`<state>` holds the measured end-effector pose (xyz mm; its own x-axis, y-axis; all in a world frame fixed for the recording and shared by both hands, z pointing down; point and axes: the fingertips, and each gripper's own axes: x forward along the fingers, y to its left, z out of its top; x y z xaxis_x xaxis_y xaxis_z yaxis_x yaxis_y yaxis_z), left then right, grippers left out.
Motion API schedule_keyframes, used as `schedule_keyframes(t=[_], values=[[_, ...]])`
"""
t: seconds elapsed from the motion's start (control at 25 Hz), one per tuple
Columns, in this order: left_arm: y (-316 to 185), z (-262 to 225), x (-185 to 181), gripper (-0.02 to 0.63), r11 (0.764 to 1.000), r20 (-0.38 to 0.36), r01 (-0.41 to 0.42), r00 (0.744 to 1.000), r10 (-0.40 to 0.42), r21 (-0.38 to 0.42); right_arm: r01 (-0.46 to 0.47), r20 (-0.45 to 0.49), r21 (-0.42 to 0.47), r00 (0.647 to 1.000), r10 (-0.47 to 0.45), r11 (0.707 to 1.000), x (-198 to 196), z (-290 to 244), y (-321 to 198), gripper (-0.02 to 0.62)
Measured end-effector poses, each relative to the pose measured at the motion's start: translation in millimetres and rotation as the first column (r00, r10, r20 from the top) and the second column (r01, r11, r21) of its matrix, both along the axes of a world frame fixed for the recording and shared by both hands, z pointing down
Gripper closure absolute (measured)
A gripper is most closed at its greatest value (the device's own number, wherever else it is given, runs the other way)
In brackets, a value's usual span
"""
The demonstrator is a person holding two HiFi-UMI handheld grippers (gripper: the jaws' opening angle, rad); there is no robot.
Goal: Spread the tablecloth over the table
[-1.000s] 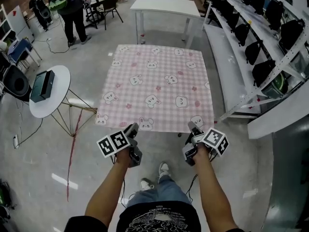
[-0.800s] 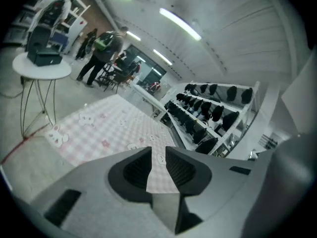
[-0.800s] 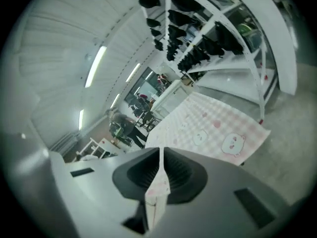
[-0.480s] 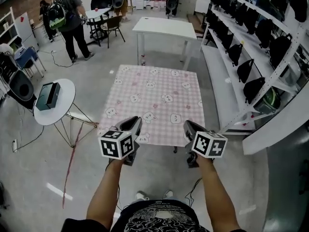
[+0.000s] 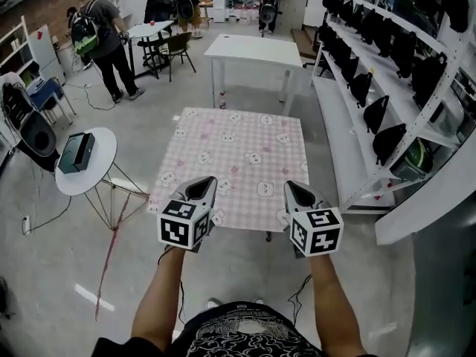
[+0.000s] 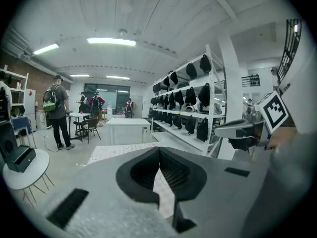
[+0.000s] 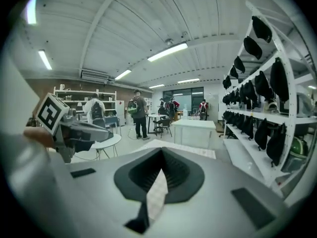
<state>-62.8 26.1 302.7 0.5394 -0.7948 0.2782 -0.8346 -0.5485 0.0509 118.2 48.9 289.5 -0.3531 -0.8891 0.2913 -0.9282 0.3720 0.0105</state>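
Note:
The pink checked tablecloth point(image 5: 234, 162) with bunny prints lies flat over the table, its near edge hanging in front of me. Both grippers are held up side by side above that near edge, clear of the cloth. My left gripper point(image 5: 201, 188) has just been closing and is now shut, with nothing between its jaws. My right gripper point(image 5: 295, 190) is shut and empty too. In the left gripper view the left gripper point(image 6: 159, 150) has its tips together, and the tablecloth point(image 6: 116, 150) lies beyond. The right gripper point(image 7: 162, 151) looks the same in its own view, over the tablecloth point(image 7: 190, 151).
A round white side table point(image 5: 93, 171) with a black box stands left of the table. A white table point(image 5: 253, 50) stands behind it. Shelving point(image 5: 372, 95) with black bags runs along the right. A person point(image 5: 100, 39) with a backpack stands at the back left.
Both grippers have risen from the cloth's near edge and rolled, so their marker cubes now face me. The left gripper's jaws have closed. The cloth has stayed flat.

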Motion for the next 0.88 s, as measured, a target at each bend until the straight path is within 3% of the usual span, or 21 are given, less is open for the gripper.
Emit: schedule_keyframes(t=[0.2,0.88], values=[[2,-5,3,0.604,1.0,0.028,0.006,1.0,-0.006,0.022,-0.009,-0.021,0.043,1.0,0.009,0.999,6,-10,0,0.592],[13,-4,0,0.604,0.999,0.037,0.034,0.999,-0.035,0.021,0.005,-0.044,0.061,0.999,-0.002,0.998,2,-13,10,0.592]])
